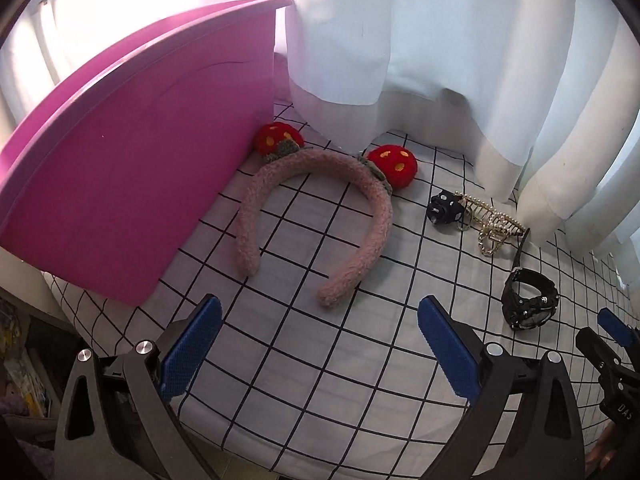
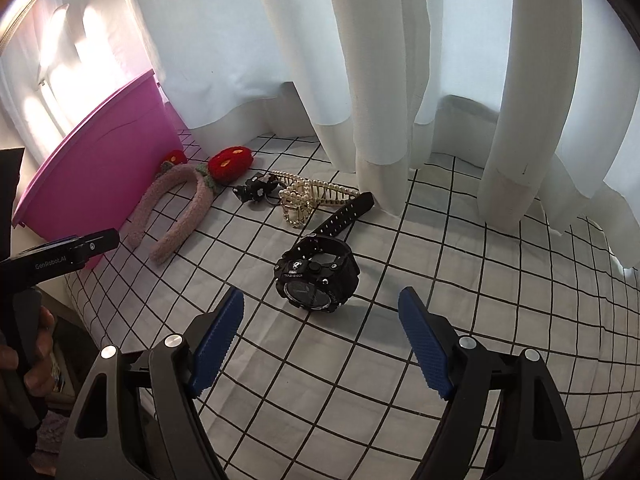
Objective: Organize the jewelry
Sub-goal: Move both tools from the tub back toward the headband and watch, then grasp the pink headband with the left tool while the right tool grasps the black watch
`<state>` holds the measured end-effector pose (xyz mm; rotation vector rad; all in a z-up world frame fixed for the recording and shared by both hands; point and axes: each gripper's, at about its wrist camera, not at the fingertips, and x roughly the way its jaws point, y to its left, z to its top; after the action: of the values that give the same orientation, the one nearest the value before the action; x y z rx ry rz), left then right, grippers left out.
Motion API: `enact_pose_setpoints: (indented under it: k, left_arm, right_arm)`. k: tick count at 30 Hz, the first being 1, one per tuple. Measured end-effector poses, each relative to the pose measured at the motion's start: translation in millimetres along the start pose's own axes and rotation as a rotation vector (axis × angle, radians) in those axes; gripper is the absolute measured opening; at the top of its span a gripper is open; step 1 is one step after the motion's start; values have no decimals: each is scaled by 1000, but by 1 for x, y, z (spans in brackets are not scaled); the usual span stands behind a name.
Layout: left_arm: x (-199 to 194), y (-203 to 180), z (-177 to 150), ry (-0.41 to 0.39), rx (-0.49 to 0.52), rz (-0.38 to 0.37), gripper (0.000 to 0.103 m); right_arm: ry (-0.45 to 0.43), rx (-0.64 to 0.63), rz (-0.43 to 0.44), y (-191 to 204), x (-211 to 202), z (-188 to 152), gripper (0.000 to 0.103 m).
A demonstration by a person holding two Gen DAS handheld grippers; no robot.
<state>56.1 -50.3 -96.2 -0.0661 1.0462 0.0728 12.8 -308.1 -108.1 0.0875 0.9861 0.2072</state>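
Note:
A fuzzy pink headband (image 1: pixel 316 216) with red mushroom ears lies on the checked cloth beside a magenta bin (image 1: pixel 132 168). It also shows in the right wrist view (image 2: pixel 172 216), as does the bin (image 2: pixel 100 184). A black watch (image 2: pixel 316 276) lies just ahead of my open, empty right gripper (image 2: pixel 320 332); it also shows in the left wrist view (image 1: pixel 530 300). A pearl hair clip (image 2: pixel 304 196) and a small black bow clip (image 2: pixel 256 190) lie behind the watch, as the left wrist view shows for the pearl clip (image 1: pixel 494 224) and bow clip (image 1: pixel 444 208). My left gripper (image 1: pixel 320 340) is open and empty, short of the headband.
White curtains (image 2: pixel 360 80) hang down to the cloth along the back. The checked cloth (image 1: pixel 320 380) ends at a front edge near both grippers. The right gripper's tip (image 1: pixel 616 328) shows at the left wrist view's right edge. Clutter (image 1: pixel 24 372) sits below the surface at left.

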Motion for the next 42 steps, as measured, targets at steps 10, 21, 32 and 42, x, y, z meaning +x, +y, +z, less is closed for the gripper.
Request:
enact_pose_setpoints:
  k: [10, 21, 32, 42]
  left_arm:
    - [41, -17, 21, -22, 79, -30, 97]
    - [91, -16, 19, 0, 119, -72, 97]
    - [110, -23, 22, 11, 132, -86, 97]
    - [111, -27, 21, -5, 155, -69, 97]
  right_arm:
    - [-18, 70, -20, 1, 37, 9, 76]
    - [-61, 76, -21, 1, 69, -7, 79]
    - [-47, 124, -28, 0, 95, 0, 79]
    - [-76, 103, -54, 1, 96, -2, 79]
